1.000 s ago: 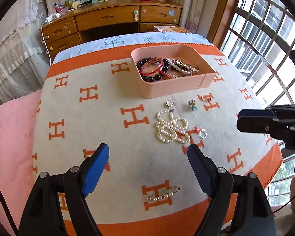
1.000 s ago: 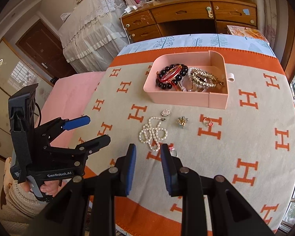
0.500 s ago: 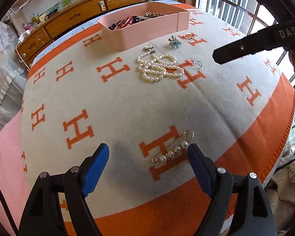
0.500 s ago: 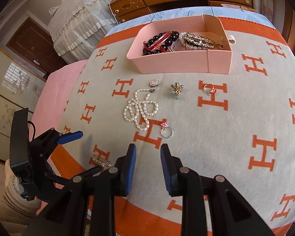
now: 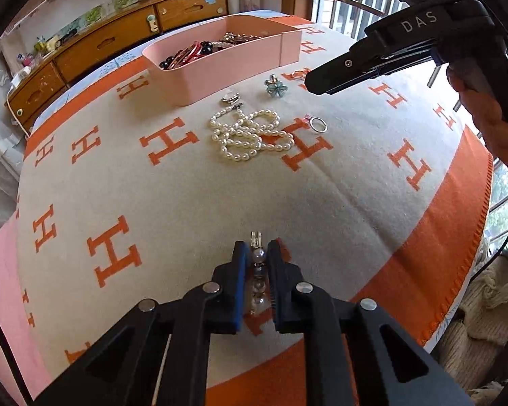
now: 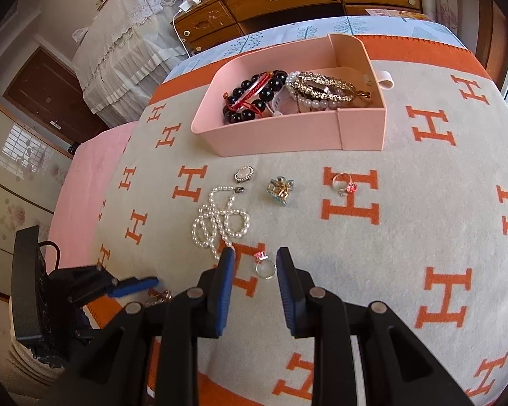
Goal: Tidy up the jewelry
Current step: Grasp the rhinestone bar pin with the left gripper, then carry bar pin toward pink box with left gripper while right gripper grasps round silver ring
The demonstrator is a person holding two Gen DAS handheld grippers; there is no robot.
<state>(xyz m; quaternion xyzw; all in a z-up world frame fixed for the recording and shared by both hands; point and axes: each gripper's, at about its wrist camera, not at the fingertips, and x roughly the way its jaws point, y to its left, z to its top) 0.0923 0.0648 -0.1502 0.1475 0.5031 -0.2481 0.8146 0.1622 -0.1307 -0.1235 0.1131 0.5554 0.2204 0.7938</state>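
Nearest to us, our left gripper (image 5: 257,253) has its pads pressed on the pearl pin (image 5: 258,272), which lies lengthwise between them, its long axis running straight ahead along the fingers, its clasp end poking out past the tips; it sits low against the blanket (image 5: 338,203), and we cannot tell whether it has left the cloth. Our right gripper (image 6: 255,260) stands narrowly parted over the silver ring (image 6: 266,267), which lies flat on the blanket between the pads without touching either. Beyond that ring lies the pearl necklace (image 6: 220,223) in a loose heap, then the oval brooch (image 6: 244,173), the flower clip (image 6: 280,189) and the ring with a red stone (image 6: 344,184). Farthest stands the pink tray (image 6: 288,135), well ahead of both grippers, already holding bracelets. We judge the carry runs forward, slightly right. The pin's lower end is hidden behind the pads.
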